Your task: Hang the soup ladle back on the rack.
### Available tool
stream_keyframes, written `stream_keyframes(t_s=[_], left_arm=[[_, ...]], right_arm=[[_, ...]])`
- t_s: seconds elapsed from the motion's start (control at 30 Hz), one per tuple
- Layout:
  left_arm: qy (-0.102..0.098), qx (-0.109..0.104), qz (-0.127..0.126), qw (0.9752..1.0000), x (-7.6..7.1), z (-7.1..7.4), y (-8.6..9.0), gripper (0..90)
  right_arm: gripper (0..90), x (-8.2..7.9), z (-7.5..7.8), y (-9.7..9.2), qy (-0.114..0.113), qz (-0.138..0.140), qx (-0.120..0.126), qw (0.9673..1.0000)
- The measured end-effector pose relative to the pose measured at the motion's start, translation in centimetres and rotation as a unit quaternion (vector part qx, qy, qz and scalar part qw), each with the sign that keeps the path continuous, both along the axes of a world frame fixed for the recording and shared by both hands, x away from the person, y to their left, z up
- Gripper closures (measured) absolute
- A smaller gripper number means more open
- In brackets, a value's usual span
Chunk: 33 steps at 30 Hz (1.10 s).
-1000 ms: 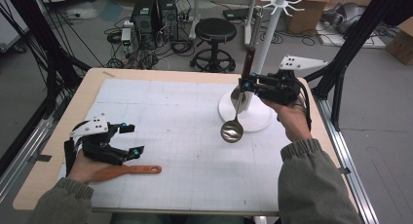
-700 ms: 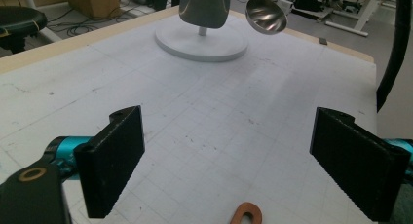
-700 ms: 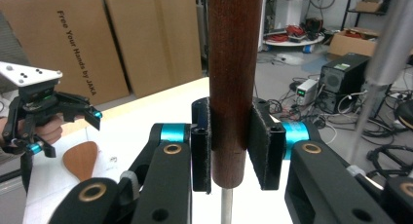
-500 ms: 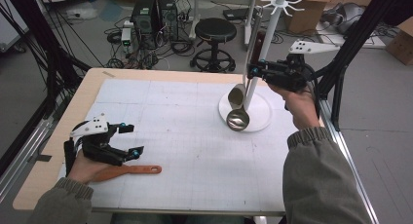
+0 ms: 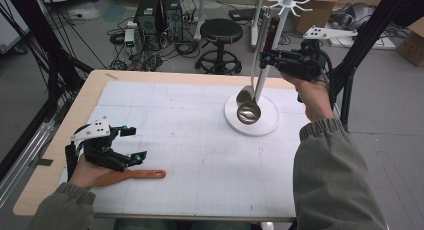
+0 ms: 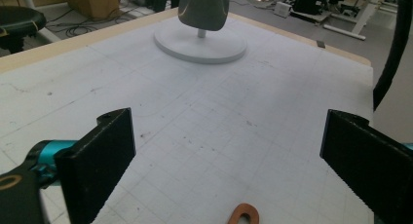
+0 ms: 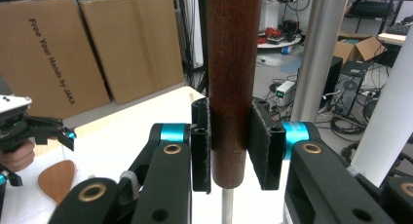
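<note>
Steel ladle with a dark wooden handle (image 5: pixel 256 80) hangs upright, right of centre in the high view, clamped in my right gripper (image 5: pixel 267 59) beside the white hook stand (image 5: pixel 280 20), higher than before. My left gripper (image 6: pixel 224 151) has just been opening, empty. Handle (image 7: pixel 233 83) stands vertical between the pads.

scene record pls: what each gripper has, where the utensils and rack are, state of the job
right gripper: shut on dark wooden handle of steel ladle, held upright beside the rack pole
left gripper: open, jaws just widened, nothing between them, low over the table
orange-brown wooden spatula: flat on white gridded mat, under the left hand
white hook rack on round base: far right of mat; grey utensil already hangs on it
job state: ladle not yet on a hook; spatula still on mat
</note>
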<state>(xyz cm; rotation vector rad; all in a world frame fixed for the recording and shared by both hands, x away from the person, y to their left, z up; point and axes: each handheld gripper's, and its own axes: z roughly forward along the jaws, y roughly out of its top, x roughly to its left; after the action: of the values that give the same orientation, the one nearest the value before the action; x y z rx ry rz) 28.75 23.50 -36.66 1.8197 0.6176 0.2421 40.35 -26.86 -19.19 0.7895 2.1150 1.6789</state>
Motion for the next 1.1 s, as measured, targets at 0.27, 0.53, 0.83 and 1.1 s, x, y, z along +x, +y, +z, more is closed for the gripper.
stream_keyframes(t_s=[0.27,0.53,0.83,1.1], left_arm=[[-0.003,-0.006,-0.003,1.0,-0.1,0.1,0.1,5.3],[-0.001,-0.006,-0.001,1.0,0.0,0.1,0.1,1.7],[0.0,-0.005,0.0,1.0,0.0,0.0,0.1,1.7],[0.001,0.002,-0.007,1.0,0.0,-0.1,-0.1,1.7]], right_arm=[[73.3,0.6,0.6,0.1,0.001,-0.01,0.003,0.9999],[73.3,1.3,1.1,-0.1,0.011,-0.014,0.006,0.9998],[73.2,2.0,1.2,-0.4,0.018,-0.024,0.008,0.9995],[72.7,2.3,1.1,-0.8,0.023,-0.04,0.007,0.9989]])
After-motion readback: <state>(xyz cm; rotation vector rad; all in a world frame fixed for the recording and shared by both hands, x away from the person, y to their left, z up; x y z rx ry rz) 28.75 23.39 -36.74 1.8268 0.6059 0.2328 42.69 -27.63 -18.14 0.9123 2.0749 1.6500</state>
